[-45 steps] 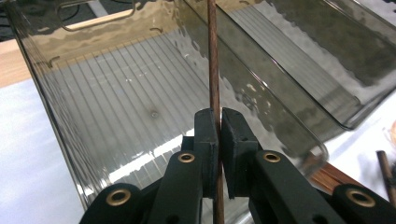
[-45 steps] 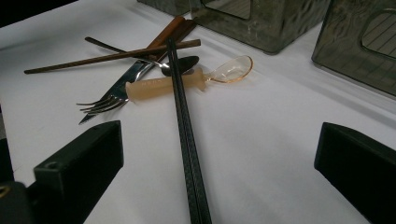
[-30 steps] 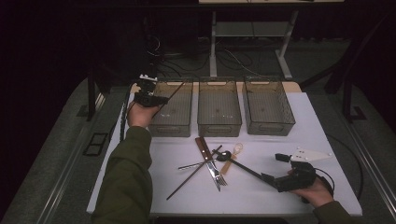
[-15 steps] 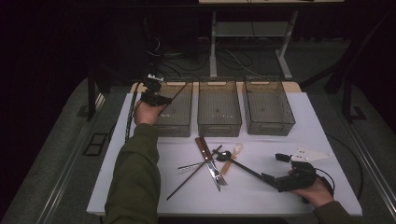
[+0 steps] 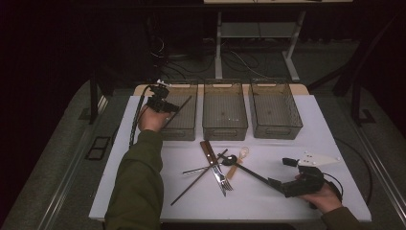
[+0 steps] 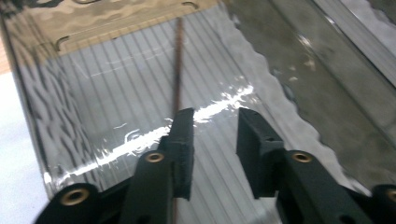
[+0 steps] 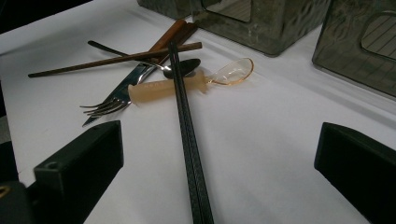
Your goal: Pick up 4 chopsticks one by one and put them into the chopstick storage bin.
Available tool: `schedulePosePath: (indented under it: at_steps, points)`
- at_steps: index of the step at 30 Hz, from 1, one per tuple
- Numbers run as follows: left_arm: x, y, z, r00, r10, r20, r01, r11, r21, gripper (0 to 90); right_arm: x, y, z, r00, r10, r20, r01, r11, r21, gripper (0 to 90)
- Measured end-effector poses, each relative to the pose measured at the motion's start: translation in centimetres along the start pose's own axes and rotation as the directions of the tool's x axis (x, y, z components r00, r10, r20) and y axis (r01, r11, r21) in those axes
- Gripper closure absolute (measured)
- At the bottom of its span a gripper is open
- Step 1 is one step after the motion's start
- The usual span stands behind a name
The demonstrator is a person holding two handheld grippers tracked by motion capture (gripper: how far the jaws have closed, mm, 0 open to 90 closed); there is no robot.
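My left gripper [image 5: 167,107] hangs over the left clear bin [image 5: 184,130]. Its jaws have just been opening, and in the left gripper view [image 6: 212,116] a gap shows between them. A thin dark brown chopstick [image 6: 177,70] runs along the inner side of the left jaw, slanting over the bin floor [image 5: 180,109]; the other pad is off it. My right gripper [image 5: 287,186] rests low on the white table, open wide [image 7: 222,137]. A black chopstick [image 7: 189,135] lies on the table between its jaws, untouched.
Two more clear bins, middle [image 5: 225,127] and right [image 5: 276,128], stand in a row beside the left one. A pile of cutlery lies mid-table: a knife and fork [image 5: 218,173], a brown chopstick [image 5: 195,181], an amber spoon [image 7: 205,78]. A white object [image 5: 320,158] sits behind my right hand.
The left gripper's jaws have parted from the chopstick over the left bin, and the left hand has shifted slightly. The right hand has stayed still.
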State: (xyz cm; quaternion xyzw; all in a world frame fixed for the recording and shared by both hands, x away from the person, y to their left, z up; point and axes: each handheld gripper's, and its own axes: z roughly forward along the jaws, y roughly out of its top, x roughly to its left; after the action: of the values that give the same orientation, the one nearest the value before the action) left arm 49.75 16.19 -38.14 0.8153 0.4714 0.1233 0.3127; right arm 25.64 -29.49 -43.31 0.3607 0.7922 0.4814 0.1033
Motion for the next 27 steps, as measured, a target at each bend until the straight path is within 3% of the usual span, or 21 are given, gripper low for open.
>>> schedulePosePath:
  at_steps: [4, 6, 11, 18, 27]
  points:
    - [-0.8, -0.2, -1.2, 0.9993, 0.033, 0.019, -0.032, 0.9989, -0.033, 55.9, 0.0, 0.0, 0.1, 1.0, 0.005, -0.001, -0.005, 1.0, 0.002, 1.1]
    - [-1.2, -0.5, -1.8, 0.9988, 0.026, 0.041, -0.024, 0.9982, -0.054, 52.4, 0.1, 0.0, 0.1, 1.0, 0.002, -0.001, -0.002, 1.0, 0.002, 1.1]
    - [-2.3, -1.3, -3.4, 0.997, 0.063, 0.045, -0.06, 0.9948, -0.082, 46.6, 0.1, 0.0, 0.1, 1.0, -0.004, 0.004, 0.004, 1.0, 0.004, 1.1]
    - [-3.7, -2.5, -4.8, 0.9903, 0.117, 0.074, -0.11, 0.9888, -0.101, 38.5, 0.0, -0.1, 0.0, 0.9999, 0.004, 0.01, -0.004, 1.0, 0.007, 1.1]
    - [-5.2, -4.7, -6.5, 0.9816, 0.152, 0.116, -0.132, 0.9776, -0.164, 32.9, -0.2, 0.0, 0.0, 1.0, 0.003, 0.007, -0.003, 1.0, 0.002, 1.1]
